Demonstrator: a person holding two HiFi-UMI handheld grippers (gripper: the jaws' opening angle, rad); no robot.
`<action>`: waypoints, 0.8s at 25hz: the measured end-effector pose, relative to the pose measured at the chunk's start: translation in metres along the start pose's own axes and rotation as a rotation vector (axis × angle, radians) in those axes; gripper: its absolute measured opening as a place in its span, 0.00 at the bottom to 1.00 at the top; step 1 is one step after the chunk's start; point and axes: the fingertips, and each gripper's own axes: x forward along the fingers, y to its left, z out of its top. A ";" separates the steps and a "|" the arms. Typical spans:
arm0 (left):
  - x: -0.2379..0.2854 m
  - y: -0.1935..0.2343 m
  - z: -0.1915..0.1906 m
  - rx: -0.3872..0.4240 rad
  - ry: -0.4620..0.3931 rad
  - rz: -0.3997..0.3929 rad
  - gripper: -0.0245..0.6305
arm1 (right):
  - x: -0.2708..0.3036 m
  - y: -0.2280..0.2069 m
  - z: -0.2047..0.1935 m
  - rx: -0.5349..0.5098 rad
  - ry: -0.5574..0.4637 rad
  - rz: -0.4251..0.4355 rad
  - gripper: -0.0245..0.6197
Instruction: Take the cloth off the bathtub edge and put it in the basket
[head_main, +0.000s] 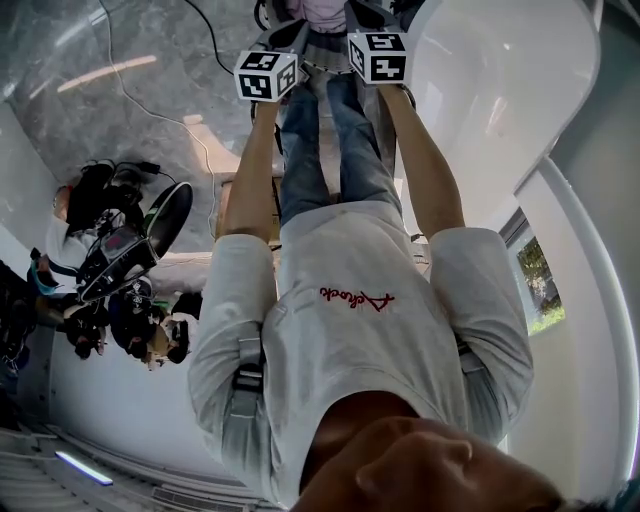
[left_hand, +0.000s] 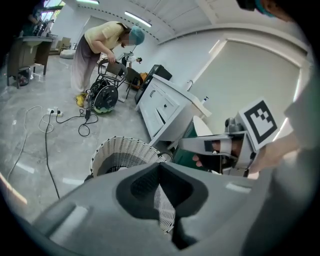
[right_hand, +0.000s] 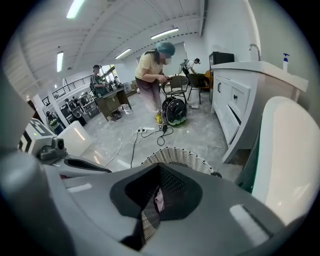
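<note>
A white woven basket stands on the grey floor just beyond both grippers. A small pink patch shows through the right gripper's jaw gap, low inside the basket; it may be the cloth. In the head view a pink bit lies between the two marker cubes. My left gripper is shut with nothing in it. My right gripper is shut and holds nothing either. The white bathtub curves along the right side.
A white cabinet with a sink top stands behind the basket. A person bends over a chair further off, beside a round black-and-green machine. Cables trail over the floor. Dark gear lies at the left.
</note>
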 end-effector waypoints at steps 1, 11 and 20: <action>-0.004 -0.003 0.004 0.004 -0.005 -0.001 0.04 | -0.004 0.001 0.003 -0.002 -0.006 0.002 0.04; -0.033 -0.031 0.041 0.139 -0.069 0.027 0.04 | -0.042 0.012 0.025 0.002 -0.090 0.024 0.04; -0.089 -0.068 0.125 0.251 -0.226 0.052 0.04 | -0.110 0.017 0.096 -0.019 -0.271 0.021 0.05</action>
